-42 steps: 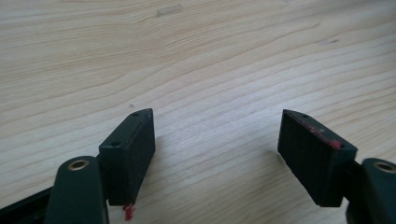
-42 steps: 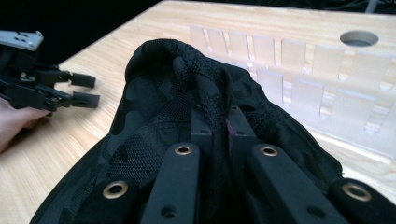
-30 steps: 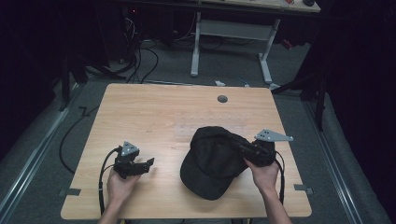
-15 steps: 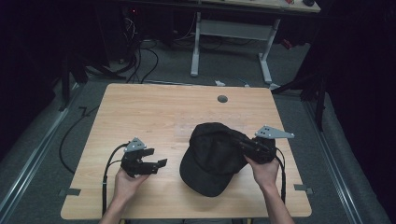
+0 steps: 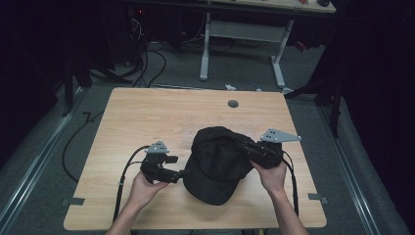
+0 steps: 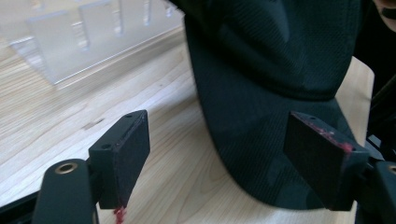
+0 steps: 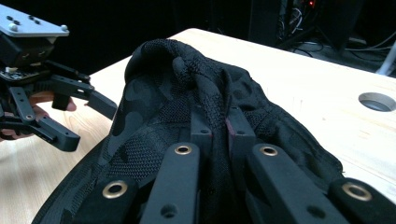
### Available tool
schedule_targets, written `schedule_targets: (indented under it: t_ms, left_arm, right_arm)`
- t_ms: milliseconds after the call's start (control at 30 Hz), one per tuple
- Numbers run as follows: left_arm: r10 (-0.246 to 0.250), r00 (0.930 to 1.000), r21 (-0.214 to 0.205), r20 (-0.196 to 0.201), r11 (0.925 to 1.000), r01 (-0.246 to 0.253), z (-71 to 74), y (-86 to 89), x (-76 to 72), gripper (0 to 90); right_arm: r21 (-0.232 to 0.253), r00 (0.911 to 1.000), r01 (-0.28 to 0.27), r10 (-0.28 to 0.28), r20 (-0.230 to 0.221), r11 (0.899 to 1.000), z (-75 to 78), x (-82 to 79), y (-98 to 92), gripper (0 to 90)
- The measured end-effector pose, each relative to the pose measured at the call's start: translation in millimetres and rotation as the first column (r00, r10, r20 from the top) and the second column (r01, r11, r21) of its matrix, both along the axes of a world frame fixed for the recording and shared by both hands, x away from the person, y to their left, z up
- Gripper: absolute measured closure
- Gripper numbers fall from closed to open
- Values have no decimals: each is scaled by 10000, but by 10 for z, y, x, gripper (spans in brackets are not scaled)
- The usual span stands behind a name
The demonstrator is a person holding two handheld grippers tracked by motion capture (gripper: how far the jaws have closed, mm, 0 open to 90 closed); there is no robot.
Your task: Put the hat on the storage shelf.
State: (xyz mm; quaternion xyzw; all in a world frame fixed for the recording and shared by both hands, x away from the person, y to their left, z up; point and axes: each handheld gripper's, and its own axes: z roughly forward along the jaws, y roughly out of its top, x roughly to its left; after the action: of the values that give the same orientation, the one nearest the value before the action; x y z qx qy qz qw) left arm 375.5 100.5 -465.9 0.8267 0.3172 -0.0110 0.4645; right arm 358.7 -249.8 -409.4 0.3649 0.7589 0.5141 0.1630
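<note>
A black mesh-and-camo cap (image 5: 218, 164) lies on the wooden table (image 5: 147, 117), near its front edge. My right gripper (image 5: 239, 143) comes in from the right and is shut on a bunched fold of the cap's crown (image 7: 154, 93); in the right gripper view its jaws (image 7: 215, 119) pinch the fabric. My left gripper (image 5: 182, 174) sits at the cap's left edge. Its jaws have just been opening further and stand wide apart (image 6: 219, 119). The cap's brim (image 6: 271, 70) lies just ahead of them, and the pads press on nothing. The left gripper (image 7: 91, 123) also shows open beside the cap in the right gripper view.
A round cable hole (image 5: 233, 104) sits in the tabletop at the far middle. Bare wood stretches to the left and behind the cap. Cables (image 5: 147, 63) and a white desk frame (image 5: 242, 34) stand on the floor beyond the table.
My left hand has moved right and slightly up, from the table's left part to the cap's edge. The right hand and the cap have stayed in place.
</note>
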Motion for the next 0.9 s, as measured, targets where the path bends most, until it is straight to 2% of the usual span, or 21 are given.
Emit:
schedule_targets:
  t_ms: [167,367,500,567,700,900]
  left_arm:
    - [-300,9994,60,-192,9995,301,26,-60,67,225]
    - [-773,9958,197,-497,9967,784,25,-118,128,228]
    - [-885,9947,133,-523,9959,893,31,-118,133,231]
    - [-1052,9926,28,-607,9944,1056,38,-119,135,240]
    - [-1332,9888,98,-665,9909,1342,33,-136,133,272]
    - [-1631,9839,-139,-729,9866,1625,20,-128,120,377]
  right_arm:
    - [7,9999,-119,119,45,9999,-10,15,17,850]
    - [-24,9988,-432,432,231,9991,58,25,30,849]
    - [63,9977,-611,608,287,9981,96,43,48,849]
    - [123,9953,-886,880,402,9960,111,44,87,848]
    - [118,9912,-1209,1201,566,9926,115,50,129,847]
    - [313,9847,-1591,1564,765,9868,153,68,153,846]
